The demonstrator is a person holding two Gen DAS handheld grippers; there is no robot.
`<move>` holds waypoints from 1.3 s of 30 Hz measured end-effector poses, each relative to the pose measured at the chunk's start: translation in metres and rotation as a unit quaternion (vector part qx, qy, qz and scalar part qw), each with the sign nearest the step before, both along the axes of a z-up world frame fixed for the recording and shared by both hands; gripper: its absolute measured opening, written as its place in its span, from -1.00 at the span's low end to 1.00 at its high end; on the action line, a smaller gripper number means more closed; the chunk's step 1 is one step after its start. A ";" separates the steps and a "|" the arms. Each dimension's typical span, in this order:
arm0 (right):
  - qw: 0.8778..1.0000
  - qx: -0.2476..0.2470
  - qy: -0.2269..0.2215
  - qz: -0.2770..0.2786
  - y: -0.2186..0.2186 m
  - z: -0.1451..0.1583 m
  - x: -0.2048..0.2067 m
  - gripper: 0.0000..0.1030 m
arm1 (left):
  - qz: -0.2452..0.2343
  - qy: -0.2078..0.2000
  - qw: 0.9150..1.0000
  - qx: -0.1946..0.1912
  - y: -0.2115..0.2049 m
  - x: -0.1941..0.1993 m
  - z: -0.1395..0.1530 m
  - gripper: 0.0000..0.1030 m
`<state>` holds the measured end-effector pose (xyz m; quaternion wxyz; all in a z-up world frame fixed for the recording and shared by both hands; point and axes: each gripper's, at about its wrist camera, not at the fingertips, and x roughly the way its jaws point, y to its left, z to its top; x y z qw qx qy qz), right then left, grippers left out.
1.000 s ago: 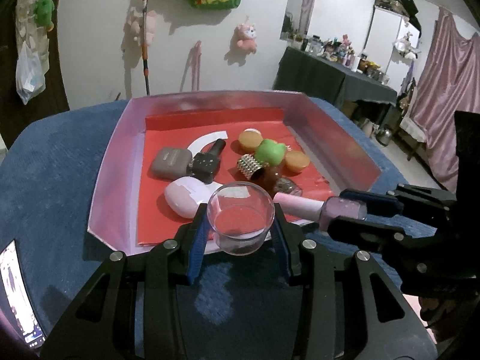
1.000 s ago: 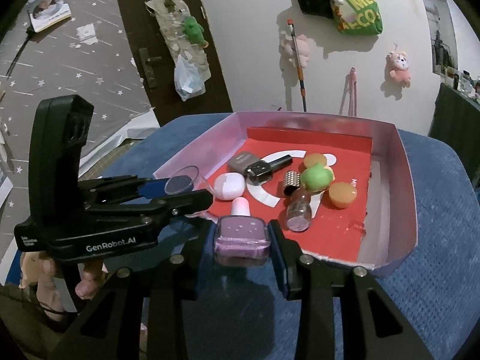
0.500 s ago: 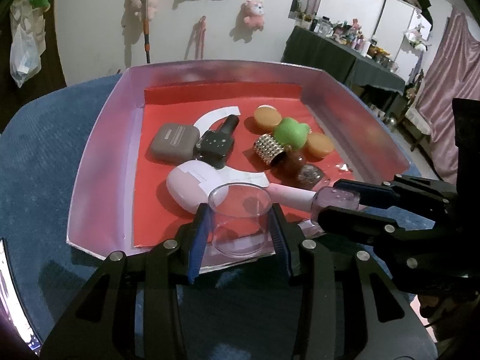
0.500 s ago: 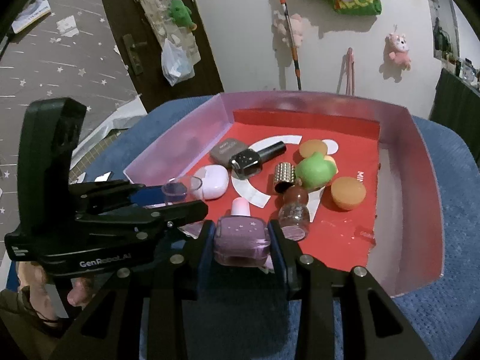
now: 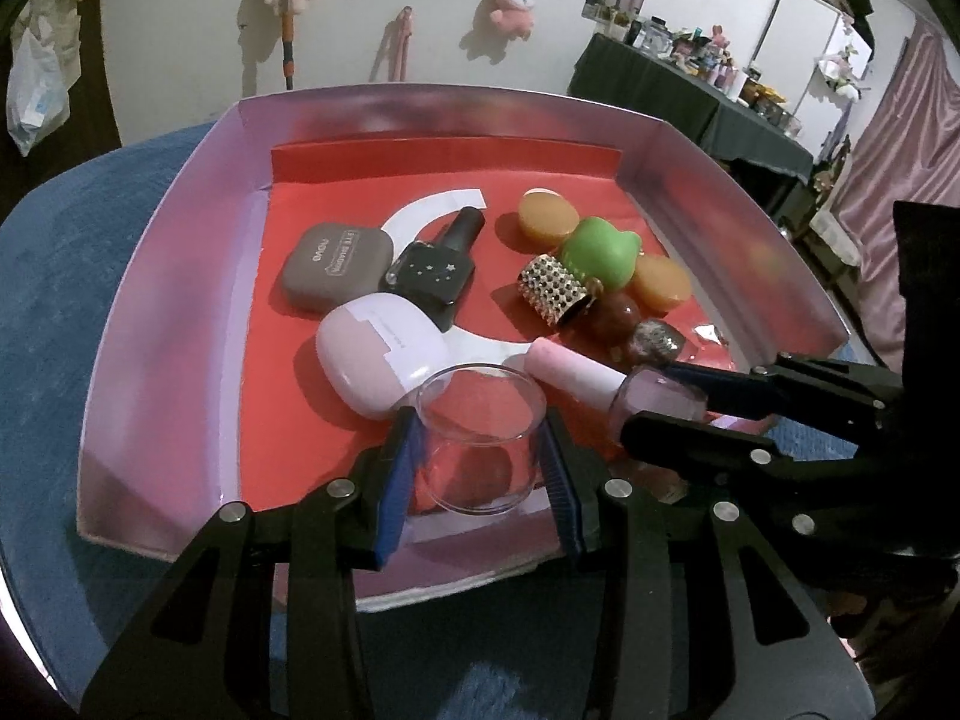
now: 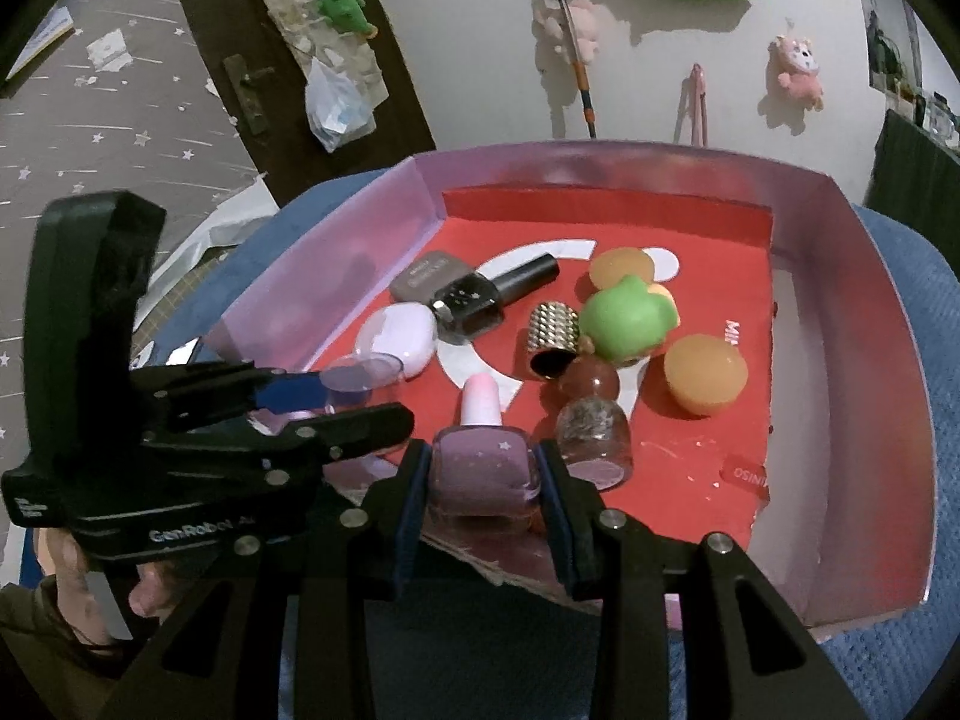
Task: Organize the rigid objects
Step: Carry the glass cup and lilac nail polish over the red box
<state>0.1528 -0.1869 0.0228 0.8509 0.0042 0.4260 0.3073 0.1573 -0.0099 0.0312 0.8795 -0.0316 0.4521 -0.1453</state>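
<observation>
Left gripper (image 5: 480, 450) clamped on clear cup (image 5: 480, 438), right gripper (image 6: 483, 468) on pink polish bottle (image 6: 483, 456) — both over tray (image 5: 162, 312) near edge. Lower level onto bare red floor — release clear of neighbours.

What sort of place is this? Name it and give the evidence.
Probably a lived-in room at home, a bedroom or living room. Plush toys hang on the wall, a pink curtain hangs at the right, and a cluttered side table holds bottles and trinkets.

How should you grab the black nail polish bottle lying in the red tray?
Probably pinch the black nail polish bottle across its flat square body, coming from above. It lies on its side, and the grey case and lilac case crowd it, so its thin cap offers less hold.
</observation>
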 end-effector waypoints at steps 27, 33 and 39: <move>0.998 -0.030 -0.022 -0.051 -0.007 -0.004 0.015 -0.26 | 0.026 -0.021 0.999 -0.006 -0.006 0.025 -0.005 -0.27; 0.998 -0.028 -0.014 -0.052 -0.006 -0.010 0.017 -0.26 | 0.027 -0.020 0.999 -0.007 -0.004 0.023 -0.007 -0.27; 0.998 -0.028 -0.014 -0.052 -0.005 -0.010 0.017 -0.26 | 0.028 -0.020 0.999 -0.007 -0.004 0.023 -0.007 -0.27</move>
